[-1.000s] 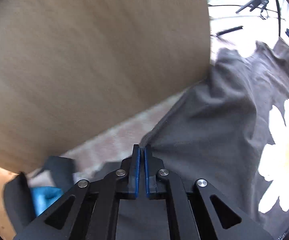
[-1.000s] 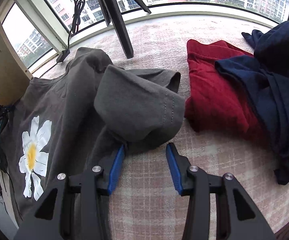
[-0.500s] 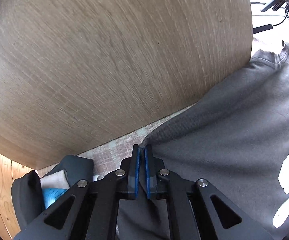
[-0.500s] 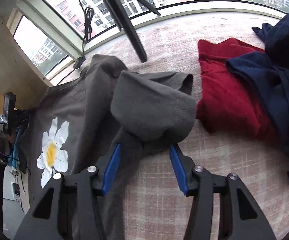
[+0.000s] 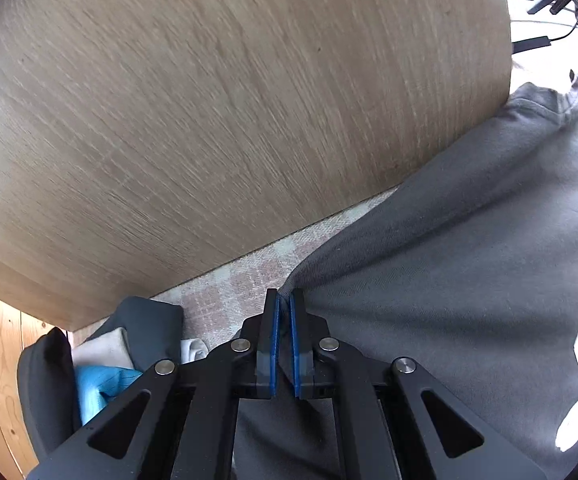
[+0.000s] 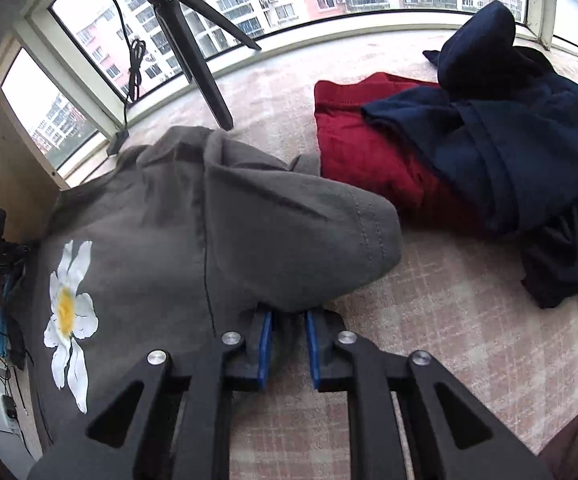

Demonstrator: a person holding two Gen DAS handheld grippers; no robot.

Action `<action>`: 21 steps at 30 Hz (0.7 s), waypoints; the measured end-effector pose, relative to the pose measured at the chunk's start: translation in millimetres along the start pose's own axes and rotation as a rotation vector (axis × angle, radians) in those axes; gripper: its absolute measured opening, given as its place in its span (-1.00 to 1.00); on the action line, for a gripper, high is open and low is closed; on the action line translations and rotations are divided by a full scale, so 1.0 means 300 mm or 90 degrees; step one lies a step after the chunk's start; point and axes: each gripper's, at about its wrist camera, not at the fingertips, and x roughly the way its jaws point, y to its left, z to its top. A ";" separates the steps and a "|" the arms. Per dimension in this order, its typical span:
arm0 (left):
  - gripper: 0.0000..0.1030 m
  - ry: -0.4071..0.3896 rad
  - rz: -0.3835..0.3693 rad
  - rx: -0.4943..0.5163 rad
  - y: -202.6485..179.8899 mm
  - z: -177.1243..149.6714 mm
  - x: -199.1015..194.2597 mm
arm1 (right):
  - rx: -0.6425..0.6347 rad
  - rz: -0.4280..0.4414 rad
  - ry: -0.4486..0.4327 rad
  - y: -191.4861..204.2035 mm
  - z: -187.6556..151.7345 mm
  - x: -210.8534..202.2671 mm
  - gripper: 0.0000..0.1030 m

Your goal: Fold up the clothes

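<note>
A dark grey T-shirt (image 6: 249,220) with a white daisy print (image 6: 67,308) lies spread on a checked pink cover (image 6: 429,320). One side is folded over into a rounded hump. My right gripper (image 6: 289,320) sits at the near edge of that hump. Its jaws are closing, with a bunch of grey fabric filling the gap between the blue pads (image 6: 265,342). In the left wrist view my left gripper (image 5: 284,300) is shut on a corner of the same grey T-shirt (image 5: 469,248). The cloth fans out taut to the right from that pinch.
A red garment (image 6: 369,160) and a heap of navy clothes (image 6: 509,132) lie at the right. A black tripod (image 6: 197,52) and a cable stand by the windows. A wooden panel (image 5: 229,120) rises close behind my left gripper, with a dark bag (image 5: 49,392) below it.
My right gripper moved in over the folded hump and its jaws narrowed around the fabric. My left gripper kept its pinch and drew the shirt corner closer to the wooden panel.
</note>
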 end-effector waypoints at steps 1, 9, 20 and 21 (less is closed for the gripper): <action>-0.85 0.001 0.002 0.001 -0.011 0.021 0.002 | 0.005 0.006 -0.001 -0.005 0.004 -0.004 -0.64; -0.79 -0.050 -0.007 -0.024 0.099 -0.023 -0.183 | -0.032 0.011 -0.029 -0.037 0.029 -0.156 -0.43; -0.78 -0.103 -0.146 -0.048 0.099 -0.285 -0.489 | -0.103 0.077 0.036 -0.010 -0.110 -0.258 -0.43; -0.78 -0.103 -0.155 -0.063 0.101 -0.337 -0.514 | -0.113 0.082 0.045 -0.005 -0.149 -0.267 -0.43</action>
